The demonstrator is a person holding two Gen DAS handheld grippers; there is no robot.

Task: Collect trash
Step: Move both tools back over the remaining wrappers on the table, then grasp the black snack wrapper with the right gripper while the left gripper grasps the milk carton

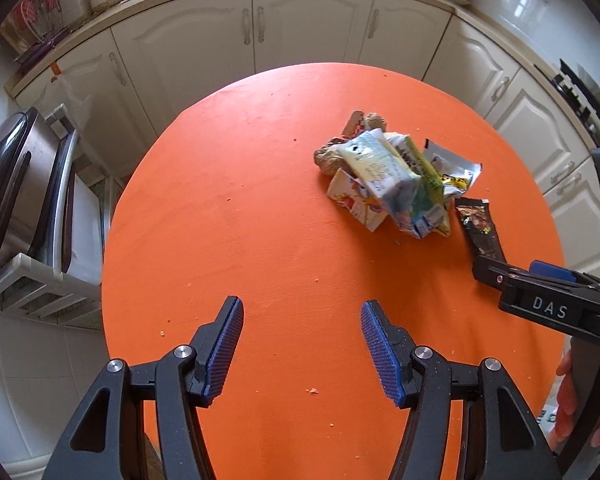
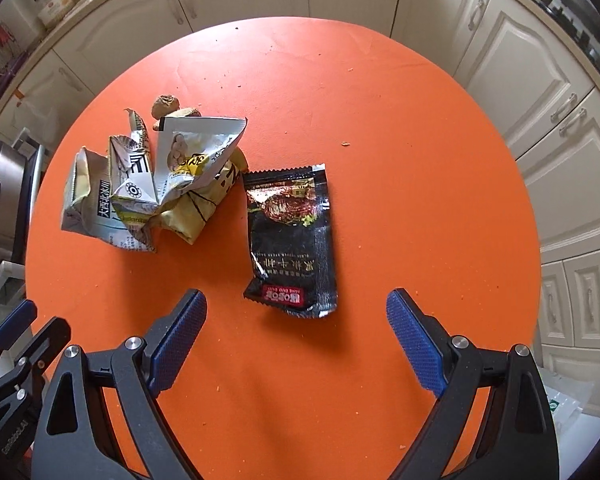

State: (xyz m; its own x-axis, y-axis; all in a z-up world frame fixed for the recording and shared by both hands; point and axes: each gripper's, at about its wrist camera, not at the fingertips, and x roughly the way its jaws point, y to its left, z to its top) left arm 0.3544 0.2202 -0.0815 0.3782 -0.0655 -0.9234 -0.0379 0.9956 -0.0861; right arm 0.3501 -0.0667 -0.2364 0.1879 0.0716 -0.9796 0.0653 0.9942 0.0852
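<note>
A heap of crumpled wrappers and cartons (image 1: 392, 178) lies on the round orange table (image 1: 240, 200), with brown nut shells (image 1: 374, 120) at its far side. A flat black snack wrapper (image 2: 292, 240) lies alone right of the heap (image 2: 156, 184); it also shows in the left wrist view (image 1: 478, 228). My left gripper (image 1: 302, 316) is open and empty over the bare near part of the table. My right gripper (image 2: 296, 308) is open and empty, its fingers on either side of the black wrapper's near end, above it. It shows in the left wrist view (image 1: 540, 292) at the right.
Cream kitchen cabinets (image 1: 300, 28) curve behind the table. A dish rack with steel lids (image 1: 28, 208) stands at the left. Crumbs dot the table (image 2: 400, 160). A plastic bag (image 2: 568, 400) lies on the floor at the lower right.
</note>
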